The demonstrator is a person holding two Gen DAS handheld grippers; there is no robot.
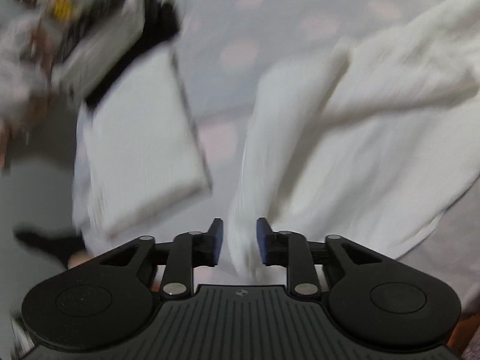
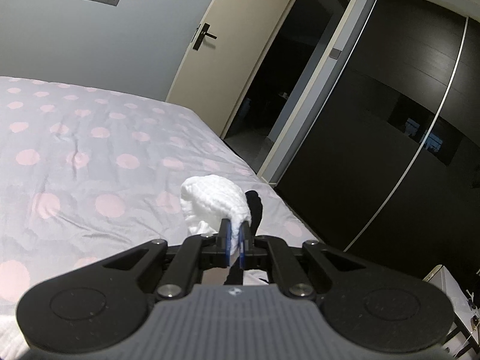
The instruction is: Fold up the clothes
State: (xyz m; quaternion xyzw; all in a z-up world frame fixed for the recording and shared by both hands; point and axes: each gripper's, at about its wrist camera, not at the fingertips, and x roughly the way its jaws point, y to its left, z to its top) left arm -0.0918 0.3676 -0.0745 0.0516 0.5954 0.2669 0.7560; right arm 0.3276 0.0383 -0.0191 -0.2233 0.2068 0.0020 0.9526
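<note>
Right wrist, bunched white garment [image 2: 210, 201], waffle-textured

No readable text anywhere (left view blurred).

The left gripper [image 1: 239, 241] points down at a bed sheet [image 1: 228, 24] with pink dots. Its blue pads [image 1: 261, 237] stand apart, a strip of the white garment [image 1: 375, 126] between them. A blurred white folded piece [image 1: 141, 138] lies to the left.
</note>
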